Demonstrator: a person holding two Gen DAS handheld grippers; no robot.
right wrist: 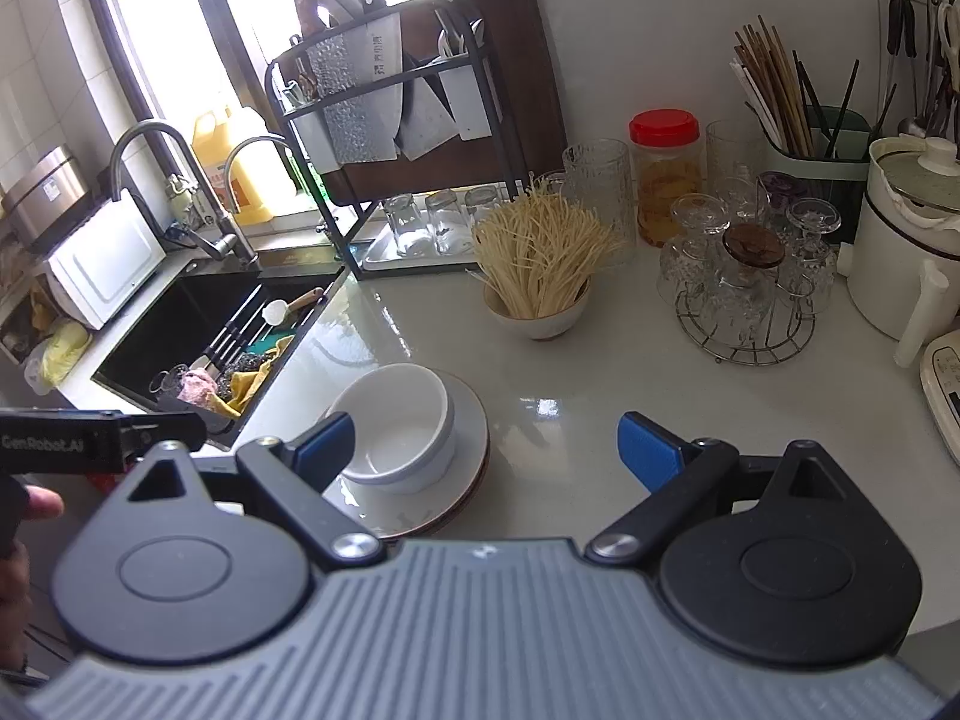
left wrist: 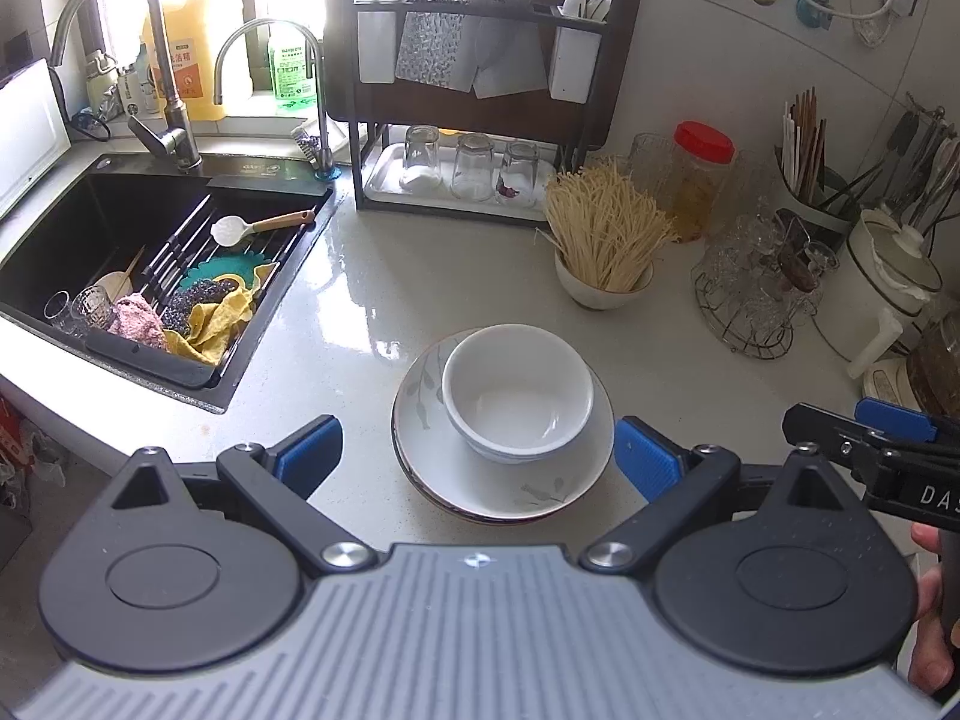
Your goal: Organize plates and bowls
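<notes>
The pale table point(left wrist: 372, 276) carries a black sink point(left wrist: 108, 222) at its left and a dark rack point(left wrist: 480, 96) of knives and upturned glasses at the back. Near the front edge sits a stack of plates point(left wrist: 456, 468) (the top one white with a grey leaf print), and a white bowl point(left wrist: 516, 390) nests on it, off-centre. The left gripper point(left wrist: 477, 456) stands wide, its blue pads flanking the stack without touching. The right gripper point(right wrist: 486, 450) is also spread wide, empty, just right of the bowl.
</notes>
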